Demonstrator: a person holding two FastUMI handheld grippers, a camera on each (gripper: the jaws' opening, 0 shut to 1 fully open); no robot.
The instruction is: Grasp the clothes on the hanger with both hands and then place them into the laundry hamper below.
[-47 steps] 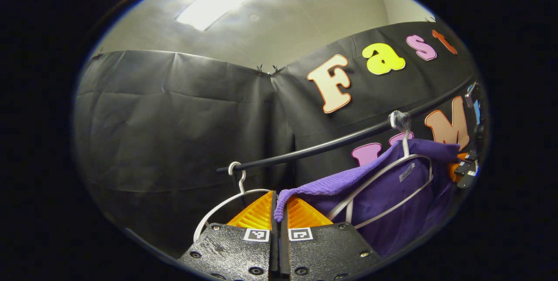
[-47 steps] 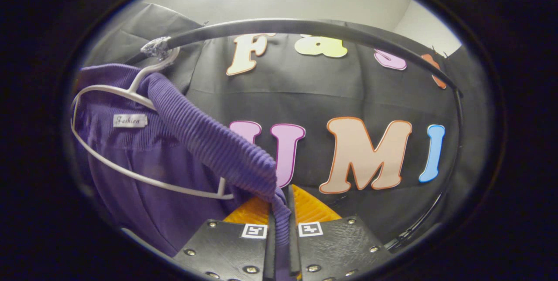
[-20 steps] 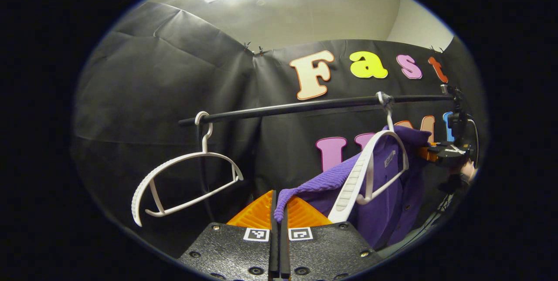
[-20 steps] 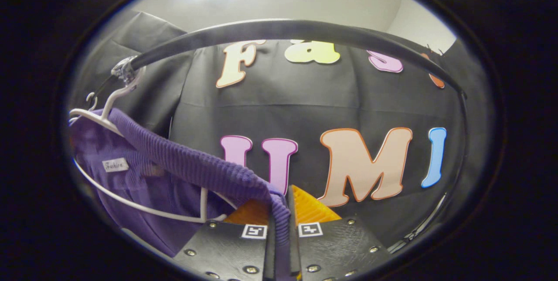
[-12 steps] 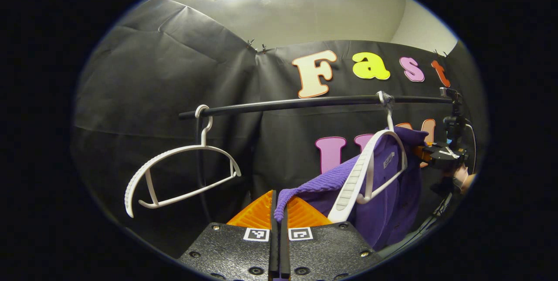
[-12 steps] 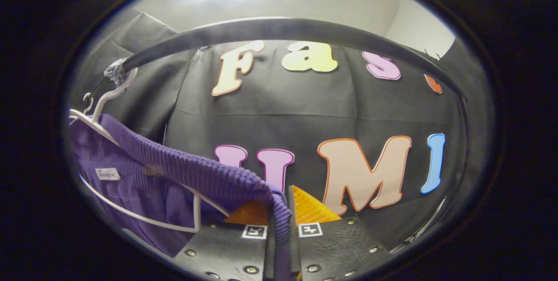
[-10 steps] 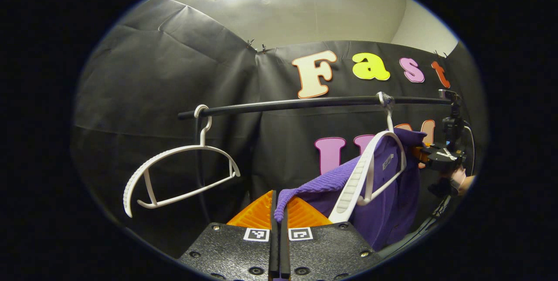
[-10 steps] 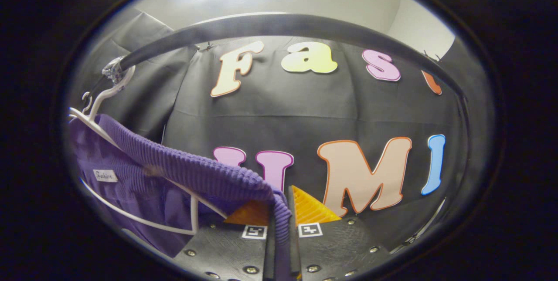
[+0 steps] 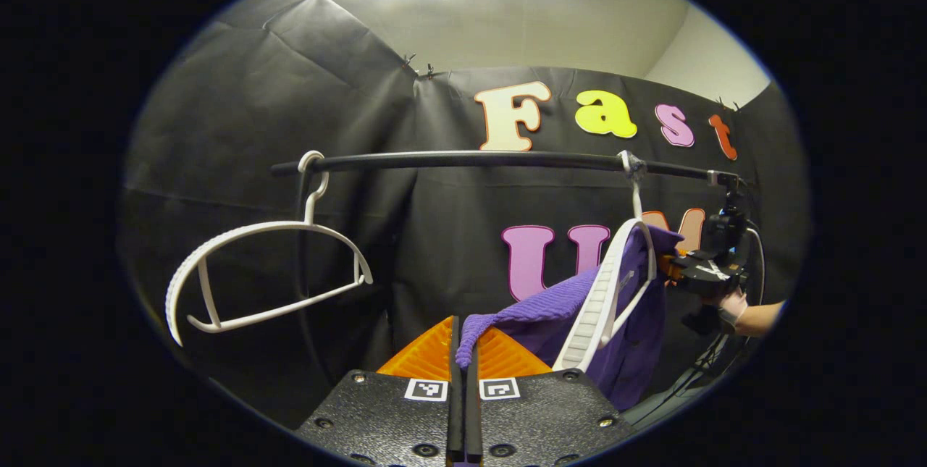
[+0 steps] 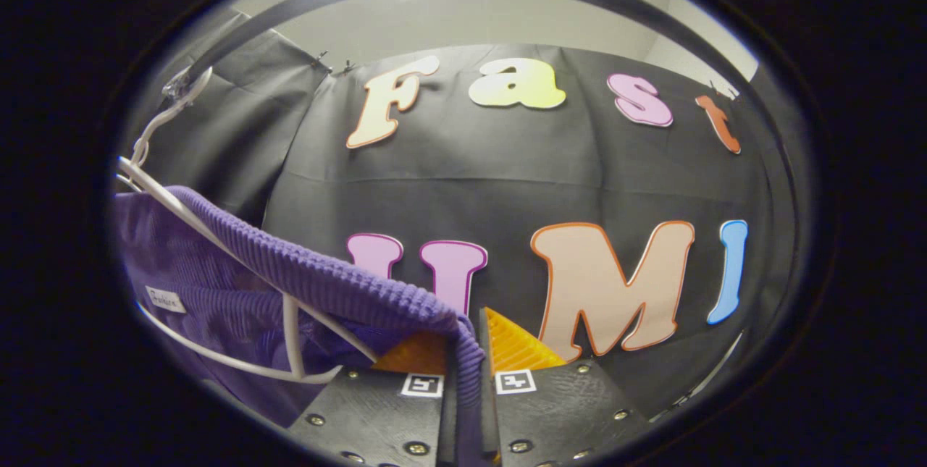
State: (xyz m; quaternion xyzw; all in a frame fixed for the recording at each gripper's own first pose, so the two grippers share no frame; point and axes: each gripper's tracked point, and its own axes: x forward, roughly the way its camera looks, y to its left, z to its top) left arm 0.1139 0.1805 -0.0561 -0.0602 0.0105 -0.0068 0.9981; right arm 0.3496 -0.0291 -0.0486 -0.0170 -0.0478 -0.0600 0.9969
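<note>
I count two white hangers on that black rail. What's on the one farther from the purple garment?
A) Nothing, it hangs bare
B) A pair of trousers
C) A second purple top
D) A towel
A: in the left gripper view the white hanger near the rail's end is a bare frame with the black wall showing through it, while the purple garment drapes the other hanger.
</note>
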